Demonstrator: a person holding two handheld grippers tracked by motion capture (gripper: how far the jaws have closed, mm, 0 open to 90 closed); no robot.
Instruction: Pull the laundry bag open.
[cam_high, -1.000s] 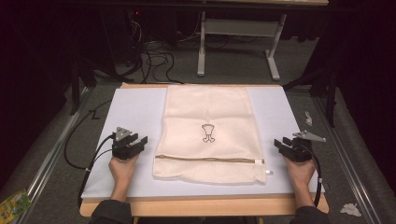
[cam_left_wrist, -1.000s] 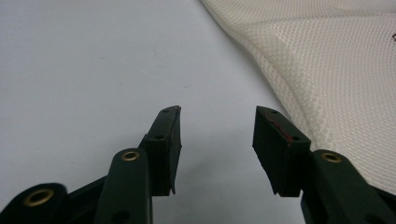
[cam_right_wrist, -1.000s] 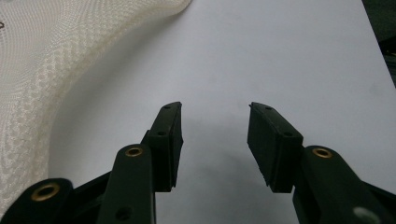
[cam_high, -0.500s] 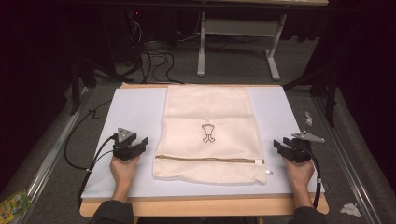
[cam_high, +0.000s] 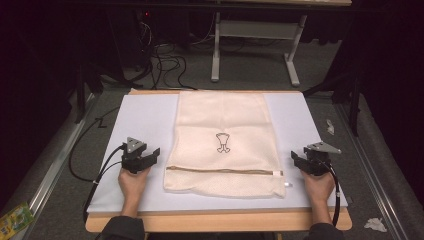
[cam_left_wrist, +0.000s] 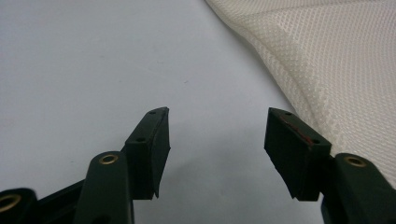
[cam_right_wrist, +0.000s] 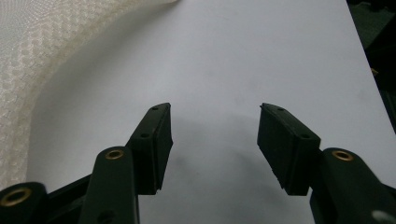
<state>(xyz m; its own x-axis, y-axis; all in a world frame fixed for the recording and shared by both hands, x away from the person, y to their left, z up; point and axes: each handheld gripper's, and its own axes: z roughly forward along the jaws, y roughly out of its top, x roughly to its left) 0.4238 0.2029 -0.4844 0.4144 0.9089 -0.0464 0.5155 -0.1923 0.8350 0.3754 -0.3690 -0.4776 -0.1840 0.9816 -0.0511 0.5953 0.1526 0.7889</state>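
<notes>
Lying flat between the two, the mesh laundry bag (cam_high: 224, 142) is untouched; left gripper (cam_high: 151, 159) and right gripper (cam_high: 299, 161) rest on the counter (cam_high: 140, 117) beside it, jaws just spread wide and empty, so all handling remains.

My bag (cam_high: 223, 142) is cream mesh cloth, rough-woven. My board (cam_high: 145, 120) is smooth, matt white. My pads (cam_left_wrist: 156, 140) are matt black, with brass-coloured rivets.
</notes>
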